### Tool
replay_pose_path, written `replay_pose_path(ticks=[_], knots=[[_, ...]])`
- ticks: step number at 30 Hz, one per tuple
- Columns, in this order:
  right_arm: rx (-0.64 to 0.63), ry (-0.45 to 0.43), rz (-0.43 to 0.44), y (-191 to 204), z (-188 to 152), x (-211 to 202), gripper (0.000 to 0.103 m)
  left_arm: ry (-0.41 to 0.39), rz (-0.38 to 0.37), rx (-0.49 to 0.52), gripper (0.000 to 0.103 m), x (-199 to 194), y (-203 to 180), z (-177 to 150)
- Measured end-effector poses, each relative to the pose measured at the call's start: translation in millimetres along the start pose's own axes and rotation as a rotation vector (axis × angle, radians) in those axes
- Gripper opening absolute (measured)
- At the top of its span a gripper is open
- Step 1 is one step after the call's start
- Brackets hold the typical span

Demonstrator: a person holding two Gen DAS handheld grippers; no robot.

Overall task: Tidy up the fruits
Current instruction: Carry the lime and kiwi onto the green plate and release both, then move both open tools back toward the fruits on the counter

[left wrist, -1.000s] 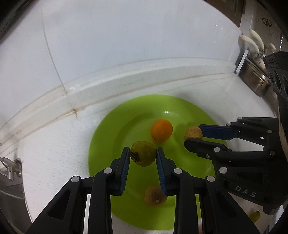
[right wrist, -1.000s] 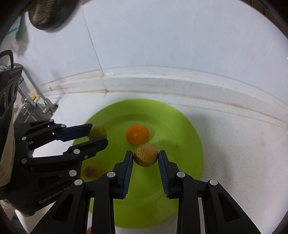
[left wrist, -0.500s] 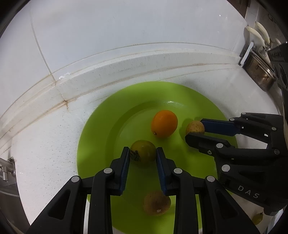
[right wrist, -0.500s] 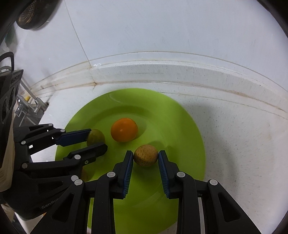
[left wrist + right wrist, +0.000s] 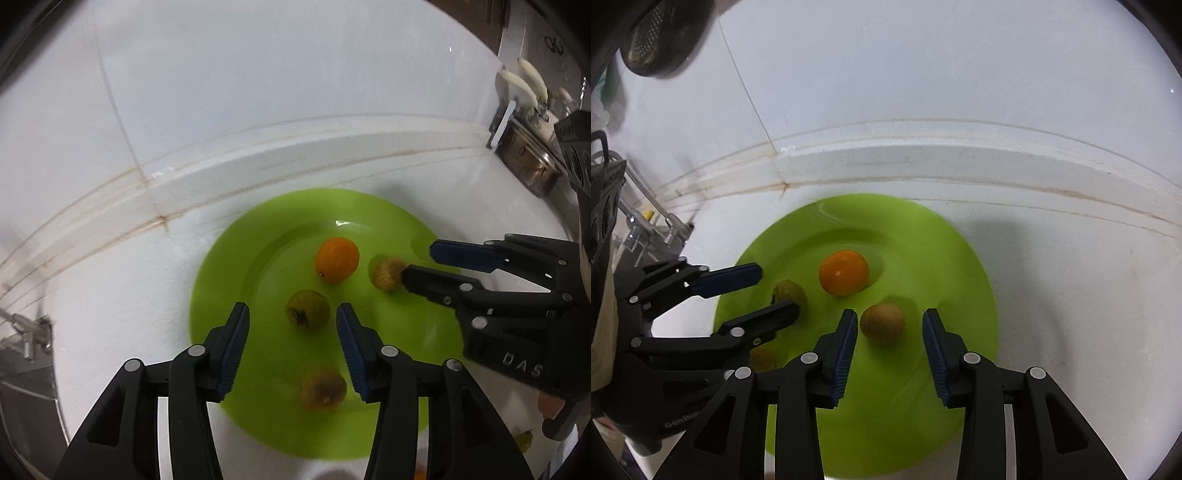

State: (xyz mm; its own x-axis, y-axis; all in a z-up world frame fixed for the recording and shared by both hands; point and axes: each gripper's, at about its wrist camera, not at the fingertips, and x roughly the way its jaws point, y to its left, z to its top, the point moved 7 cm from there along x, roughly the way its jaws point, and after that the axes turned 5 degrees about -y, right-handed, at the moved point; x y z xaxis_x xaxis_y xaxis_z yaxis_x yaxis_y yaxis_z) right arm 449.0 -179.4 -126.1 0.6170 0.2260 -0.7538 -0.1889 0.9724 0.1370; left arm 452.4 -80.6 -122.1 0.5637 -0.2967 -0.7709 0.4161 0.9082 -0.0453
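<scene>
Now both your claws are opening over the green plate (image 5: 229, 280) on the white surface (image 5: 110, 314): the left claw (image 5: 291, 314) frees the dark green fruit (image 5: 307, 308), the right claw (image 5: 889, 321) the brown fruit (image 5: 882, 324), each resting near the orange (image 5: 843, 272), grouped together.
</scene>
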Motion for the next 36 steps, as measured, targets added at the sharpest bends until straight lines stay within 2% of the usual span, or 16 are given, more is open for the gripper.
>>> replay_pose_path(ticks=[5, 7, 14, 19, 26, 36], knots=[[0.012, -0.062, -0.01, -2.4, 0.2, -33.9, 0.038, -0.075, 0.011, -0.021, 0.059, -41.0, 1.1, 0.1], [0.013, -0.086, -0.017, -2.7, -1.3, -48.1, 0.045, -0.112, 0.028, -0.027, 0.065, -57.1, -2.2, 0.0], [0.019, -0.179, -0.057, 0.5, -11.4, -103.2, 0.06, -0.197, 0.067, -0.037, 0.087, -110.0, -7.7, -12.3], [0.016, -0.243, -0.088, 7.5, -24.8, -140.2, 0.067, -0.257, 0.116, -0.018, 0.092, -144.7, -18.4, -28.7], [0.065, -0.285, -0.138, 7.3, -54.4, -179.1, 0.068, -0.312, 0.161, -0.011, 0.095, -178.4, -28.6, -57.6], [0.108, -0.262, -0.179, 13.1, -102.2, -197.5, 0.068, -0.297, 0.143, -0.094, 0.097, -198.6, -32.9, -94.5]])
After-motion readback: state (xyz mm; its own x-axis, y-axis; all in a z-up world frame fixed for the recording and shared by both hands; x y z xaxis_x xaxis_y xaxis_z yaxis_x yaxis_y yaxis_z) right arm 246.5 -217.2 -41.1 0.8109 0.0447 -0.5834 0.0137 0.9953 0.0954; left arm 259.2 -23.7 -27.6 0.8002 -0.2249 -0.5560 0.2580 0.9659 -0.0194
